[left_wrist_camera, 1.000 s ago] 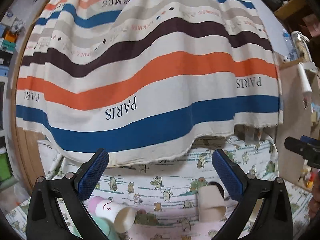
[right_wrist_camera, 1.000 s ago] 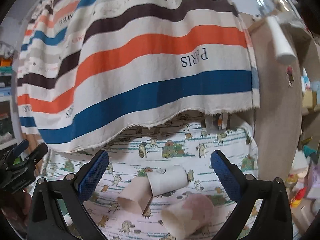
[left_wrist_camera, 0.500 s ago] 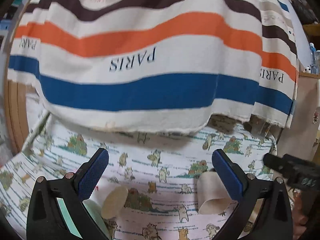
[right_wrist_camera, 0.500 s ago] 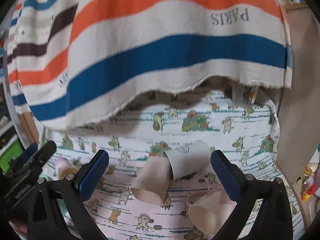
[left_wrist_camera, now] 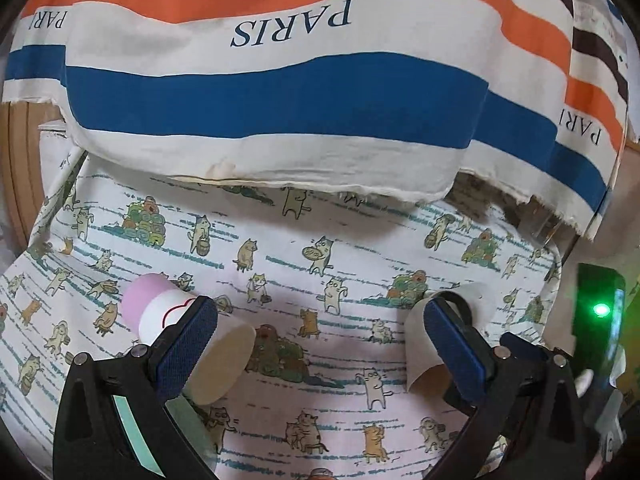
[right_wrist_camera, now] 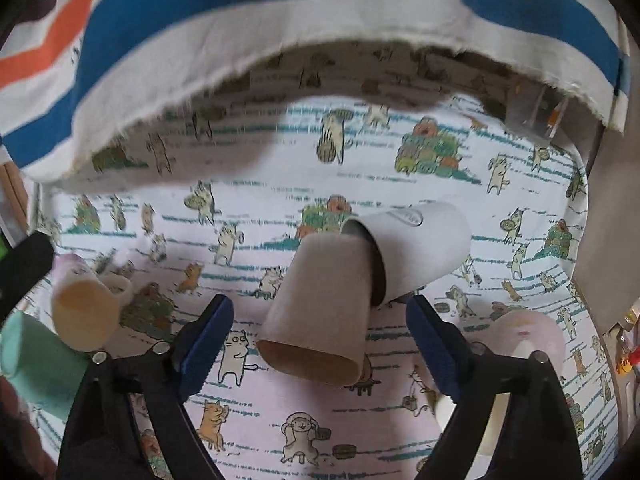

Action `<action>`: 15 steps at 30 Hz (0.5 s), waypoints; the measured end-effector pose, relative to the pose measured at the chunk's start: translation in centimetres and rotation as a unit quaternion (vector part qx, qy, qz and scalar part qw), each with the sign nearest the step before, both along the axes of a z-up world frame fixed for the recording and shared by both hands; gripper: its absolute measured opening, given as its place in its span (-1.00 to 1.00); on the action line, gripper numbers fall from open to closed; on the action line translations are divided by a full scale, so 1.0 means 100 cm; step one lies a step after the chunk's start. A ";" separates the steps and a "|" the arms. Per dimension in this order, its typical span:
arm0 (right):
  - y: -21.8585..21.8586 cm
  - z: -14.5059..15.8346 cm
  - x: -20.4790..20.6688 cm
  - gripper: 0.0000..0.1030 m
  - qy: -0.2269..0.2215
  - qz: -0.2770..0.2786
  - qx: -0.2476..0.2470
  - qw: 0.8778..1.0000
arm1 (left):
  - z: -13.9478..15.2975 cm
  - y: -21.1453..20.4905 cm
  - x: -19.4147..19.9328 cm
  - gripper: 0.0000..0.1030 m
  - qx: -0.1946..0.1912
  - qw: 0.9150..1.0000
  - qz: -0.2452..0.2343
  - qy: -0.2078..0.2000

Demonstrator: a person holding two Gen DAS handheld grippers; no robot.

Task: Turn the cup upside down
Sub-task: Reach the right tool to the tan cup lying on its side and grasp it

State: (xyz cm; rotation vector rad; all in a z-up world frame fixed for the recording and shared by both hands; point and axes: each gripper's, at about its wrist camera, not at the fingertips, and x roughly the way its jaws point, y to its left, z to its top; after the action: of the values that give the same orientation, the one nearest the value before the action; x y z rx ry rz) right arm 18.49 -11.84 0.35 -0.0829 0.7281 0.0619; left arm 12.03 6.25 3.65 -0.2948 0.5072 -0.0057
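Note:
Several cups lie on their sides on a cat-print cloth [right_wrist_camera: 360,420]. In the right wrist view a tan cup [right_wrist_camera: 320,312] lies mouth toward me between my open right gripper's [right_wrist_camera: 320,344] fingers, its base tucked into a white cup [right_wrist_camera: 416,248]. A pink cup [right_wrist_camera: 524,344] lies behind the right finger. At left lie a pink-and-white cup [right_wrist_camera: 88,304] and a mint cup [right_wrist_camera: 36,364]. In the left wrist view my open left gripper [left_wrist_camera: 320,356] has the pink-and-white cup [left_wrist_camera: 188,344] by its left finger and the tan cup [left_wrist_camera: 420,352] by its right finger.
A striped "PARIS" cloth [left_wrist_camera: 280,80] hangs over the back of the table, its hem just above the surface. A wooden board [right_wrist_camera: 612,220] stands at the right edge. The other gripper's body with a green light [left_wrist_camera: 600,312] shows at the right of the left wrist view.
Both grippers have dropped and moved forward toward the table. The cups now sit larger and closer, with the tan cup between the right gripper's fingers.

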 end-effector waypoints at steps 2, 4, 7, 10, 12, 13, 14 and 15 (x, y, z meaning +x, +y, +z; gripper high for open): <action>0.002 -0.005 0.006 0.67 0.005 -0.010 -0.007 1.000 | 0.001 -0.001 0.000 0.99 0.002 1.000 -0.002 0.003; 0.002 -0.010 0.011 0.64 0.007 -0.024 -0.013 1.000 | 0.001 -0.002 -0.001 0.99 0.004 1.000 -0.004 0.003; 0.003 -0.015 0.016 0.56 0.014 -0.034 -0.019 0.999 | 0.002 -0.005 -0.001 0.99 0.015 1.000 -0.003 0.002; 0.005 -0.022 0.021 0.52 0.025 -0.032 -0.016 0.999 | 0.002 -0.007 0.000 0.99 0.024 1.000 -0.003 0.009; 0.006 -0.026 0.024 0.52 0.030 -0.033 -0.015 0.999 | -0.001 -0.007 0.003 0.99 0.025 1.000 -0.002 0.019; 0.007 -0.028 0.025 0.52 0.032 -0.033 -0.013 0.999 | -0.002 -0.007 0.005 0.99 0.026 0.999 -0.001 0.026; 0.007 -0.031 0.026 0.52 0.037 -0.032 -0.011 0.999 | -0.004 -0.006 0.008 0.99 0.026 0.999 0.002 0.033; 0.008 -0.033 0.027 0.52 0.042 -0.031 -0.008 0.999 | -0.006 -0.005 0.008 0.99 0.025 0.999 0.003 0.037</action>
State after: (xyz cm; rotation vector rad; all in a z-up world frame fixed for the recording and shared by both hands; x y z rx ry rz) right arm 21.21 -11.08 -2.94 -0.0728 0.8141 -0.0002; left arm 12.85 5.73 3.02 -0.2484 0.5790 0.0236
